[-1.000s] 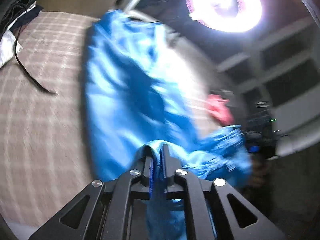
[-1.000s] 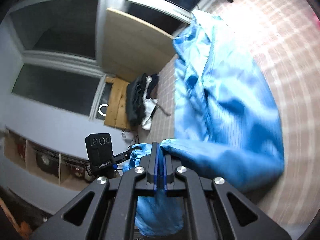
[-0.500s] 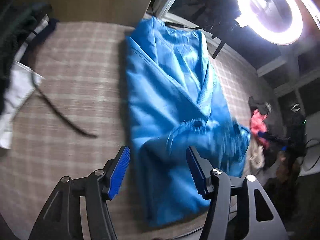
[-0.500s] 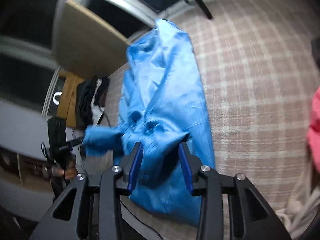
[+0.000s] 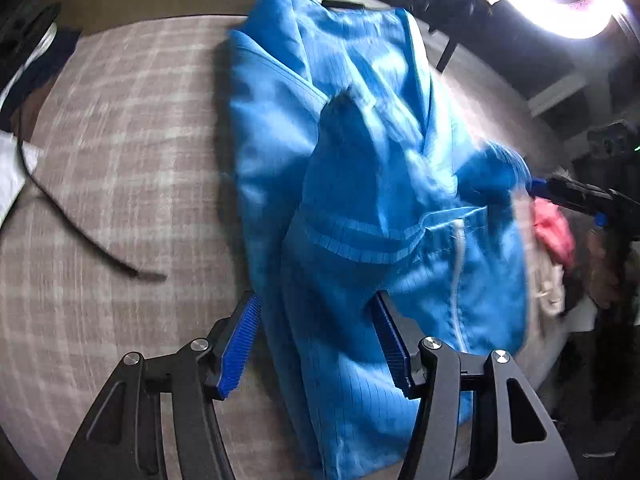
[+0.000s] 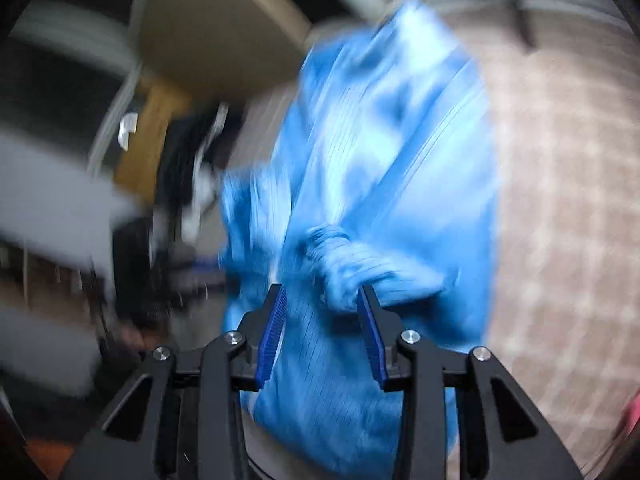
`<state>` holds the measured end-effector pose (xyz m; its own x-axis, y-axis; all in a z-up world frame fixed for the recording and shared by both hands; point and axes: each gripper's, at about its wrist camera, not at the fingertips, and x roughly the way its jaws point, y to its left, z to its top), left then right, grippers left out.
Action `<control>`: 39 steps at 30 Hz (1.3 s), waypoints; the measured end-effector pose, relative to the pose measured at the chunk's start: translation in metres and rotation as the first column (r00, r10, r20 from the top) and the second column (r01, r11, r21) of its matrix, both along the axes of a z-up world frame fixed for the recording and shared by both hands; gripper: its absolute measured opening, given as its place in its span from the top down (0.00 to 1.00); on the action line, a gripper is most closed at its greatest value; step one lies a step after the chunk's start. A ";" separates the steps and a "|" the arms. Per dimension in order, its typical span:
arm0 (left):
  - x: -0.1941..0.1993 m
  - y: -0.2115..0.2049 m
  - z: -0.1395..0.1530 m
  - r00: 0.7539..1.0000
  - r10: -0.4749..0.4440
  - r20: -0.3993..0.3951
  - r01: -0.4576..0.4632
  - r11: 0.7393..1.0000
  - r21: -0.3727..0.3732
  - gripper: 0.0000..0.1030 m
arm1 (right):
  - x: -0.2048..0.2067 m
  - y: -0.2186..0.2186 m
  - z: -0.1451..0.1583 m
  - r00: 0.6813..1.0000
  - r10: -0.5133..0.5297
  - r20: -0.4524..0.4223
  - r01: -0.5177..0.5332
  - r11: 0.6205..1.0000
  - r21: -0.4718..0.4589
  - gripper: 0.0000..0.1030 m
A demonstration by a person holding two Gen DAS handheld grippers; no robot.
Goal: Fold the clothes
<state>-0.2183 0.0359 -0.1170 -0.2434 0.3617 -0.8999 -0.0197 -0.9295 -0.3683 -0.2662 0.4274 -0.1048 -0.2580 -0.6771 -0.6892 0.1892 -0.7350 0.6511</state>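
- Hovering over one blue garment [image 5: 360, 184] lying on the checked bed cover [image 5: 120, 152].
- My left gripper [image 5: 316, 344] and right gripper [image 6: 322, 330] have just opened, released, cloth loose between the jaws.
- No legible writing.

motion blur smears the blue garment [image 6: 384, 184] in the right wrist view.

Plaid beige bedcover [image 5: 120, 152] fills the foreground. A ring light [image 5: 560, 4] glares at upper right above dark windows [image 5: 532, 56]. A tan headboard [image 6: 216, 36] stands behind the bed, with a wooden stand [image 6: 148, 140] beside it.
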 end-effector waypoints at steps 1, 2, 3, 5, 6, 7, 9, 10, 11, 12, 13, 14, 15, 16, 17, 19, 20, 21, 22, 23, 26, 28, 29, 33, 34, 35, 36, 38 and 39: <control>0.010 -0.004 0.004 1.000 -0.003 -0.009 0.003 1.000 -0.006 0.45 | 0.006 0.005 0.007 0.999 0.017 -0.028 -0.017 1.000 -0.003 0.59; 0.022 -0.008 0.006 1.000 -0.002 -0.015 0.002 1.000 -0.022 0.44 | 0.018 0.008 0.013 0.998 0.036 -0.056 -0.035 0.999 0.022 0.49; 0.033 -0.011 0.005 1.000 0.008 -0.012 -0.009 0.999 -0.036 0.43 | 0.032 0.011 0.016 0.997 0.036 -0.075 -0.031 0.997 0.074 0.44; 0.051 -0.015 -0.002 0.999 0.037 0.010 -0.036 0.999 -0.023 0.43 | 0.056 0.017 0.005 0.998 0.028 -0.057 -0.018 0.985 0.169 0.44; 0.059 -0.015 -0.008 0.999 0.045 0.027 -0.045 0.999 0.002 0.43 | 0.068 0.020 -0.001 0.999 0.023 -0.045 -0.013 0.976 0.215 0.44; 0.064 -0.014 -0.014 0.998 0.050 0.041 -0.051 0.999 0.015 0.43 | 0.075 0.020 -0.010 1.000 0.019 -0.023 -0.013 0.974 0.228 0.44; 0.070 -0.006 -0.022 0.997 0.052 0.061 -0.053 0.998 0.017 0.43 | 0.087 0.016 -0.030 1.000 0.012 0.024 -0.017 0.972 0.233 0.44; 0.072 -0.001 -0.026 0.997 0.051 0.064 -0.052 0.998 0.024 0.43 | 0.091 0.013 -0.037 0.999 0.016 0.036 -0.024 0.973 0.230 0.44; 0.074 0.003 -0.027 0.997 0.048 0.057 -0.050 0.998 0.033 0.43 | 0.094 0.011 -0.043 0.999 0.023 0.045 -0.032 0.974 0.225 0.44; 0.075 0.007 -0.026 0.998 0.043 0.047 -0.045 0.998 0.039 0.45 | 0.096 0.008 -0.047 0.999 0.028 0.047 -0.038 0.972 0.231 0.44; 0.076 0.012 -0.024 0.999 0.035 0.032 -0.036 0.998 0.042 0.46 | 0.096 0.004 -0.050 0.998 0.034 0.045 -0.044 0.969 0.244 0.44; 0.077 0.016 -0.023 1.000 0.026 0.016 -0.026 0.999 0.039 0.48 | 0.097 0.001 -0.051 0.998 0.044 0.040 -0.053 0.965 0.256 0.44; 0.078 0.019 -0.022 1.000 0.019 0.005 -0.019 0.999 0.034 0.61 | 0.098 -0.002 -0.052 0.998 0.054 0.034 -0.061 0.962 0.267 0.44; 0.080 0.022 -0.021 1.000 0.012 -0.006 -0.012 1.000 0.029 0.76 | 0.098 -0.005 -0.055 0.997 0.064 0.032 -0.070 0.960 0.271 0.44; 0.081 0.025 -0.020 1.000 0.008 -0.017 -0.008 1.000 0.016 0.81 | 0.097 -0.007 -0.058 0.997 0.074 0.032 -0.080 0.959 0.274 0.44; 0.083 0.026 -0.017 1.000 0.008 -0.027 -0.007 1.000 0.007 0.91 | 0.095 -0.012 -0.062 0.996 0.086 0.036 -0.093 0.957 0.276 0.45; 0.085 0.026 -0.015 0.999 0.009 -0.031 -0.009 1.000 0.010 0.92 | 0.094 -0.015 -0.064 0.995 0.090 0.037 -0.096 0.956 0.278 0.46; 0.089 0.025 -0.012 0.999 0.012 -0.038 -0.012 1.000 0.015 0.94 | 0.094 -0.016 -0.064 0.995 0.096 0.037 -0.103 0.953 0.284 0.49; 0.094 0.024 -0.008 0.999 0.014 -0.044 -0.014 1.000 0.017 0.96 | 0.094 -0.016 -0.064 0.994 0.104 0.036 -0.110 0.950 0.291 0.52; 0.099 0.023 -0.005 0.999 0.017 -0.046 -0.016 1.000 0.019 0.96 | 0.093 -0.019 -0.064 0.993 0.108 0.039 -0.115 0.946 0.303 0.56; 0.111 0.020 -0.006 0.999 0.020 -0.031 -0.020 1.000 0.017 0.96 | 0.093 -0.019 -0.060 0.990 0.132 0.046 -0.140 0.903 0.407 0.57; 0.112 0.019 -0.008 0.999 0.028 -0.027 -0.027 1.000 0.014 0.93 | 0.091 -0.026 -0.040 0.988 0.155 -0.018 -0.123 0.846 0.519 0.57; 0.113 0.020 -0.010 0.999 0.031 -0.028 -0.031 0.999 0.016 0.93 | 0.088 -0.033 -0.025 0.980 0.186 -0.067 -0.123 0.839 0.531 0.56; 0.108 0.031 -0.016 0.999 0.036 -0.041 -0.035 0.999 0.021 0.93 | 0.071 -0.091 0.020 0.899 0.376 -0.223 -0.223 0.833 0.506 0.54; 0.107 0.032 -0.018 0.999 0.036 -0.039 -0.036 0.999 0.015 0.93 | 0.066 -0.111 0.025 0.868 0.427 -0.251 -0.257 0.822 0.509 0.54; 0.106 0.034 -0.019 0.999 0.037 -0.036 -0.036 0.999 0.010 0.93 | 0.060 -0.132 0.025 0.835 0.479 -0.270 -0.303 0.811 0.501 0.54; 0.106 0.035 -0.020 0.999 0.037 -0.034 -0.037 0.999 0.003 0.93 | 0.056 -0.153 0.018 0.811 0.525 -0.257 -0.364 0.798 0.481 0.54; 0.106 0.036 -0.022 0.999 0.032 -0.033 -0.032 0.999 -0.006 0.94 | 0.049 -0.192 0.003 0.760 0.611 -0.219 -0.486 0.760 0.431 0.56; 0.106 0.036 -0.022 0.999 0.027 -0.032 -0.028 1.000 -0.009 0.93 | 0.045 -0.212 -0.004 0.730 0.652 -0.203 -0.544 0.735 0.404 0.61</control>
<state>-0.1119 0.0722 -0.1393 -0.2820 0.3460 -0.8949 -0.0059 -0.9333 -0.3590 -0.2212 0.2155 -0.1089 -0.1041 -0.5386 -0.8361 0.8070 -0.5372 0.2455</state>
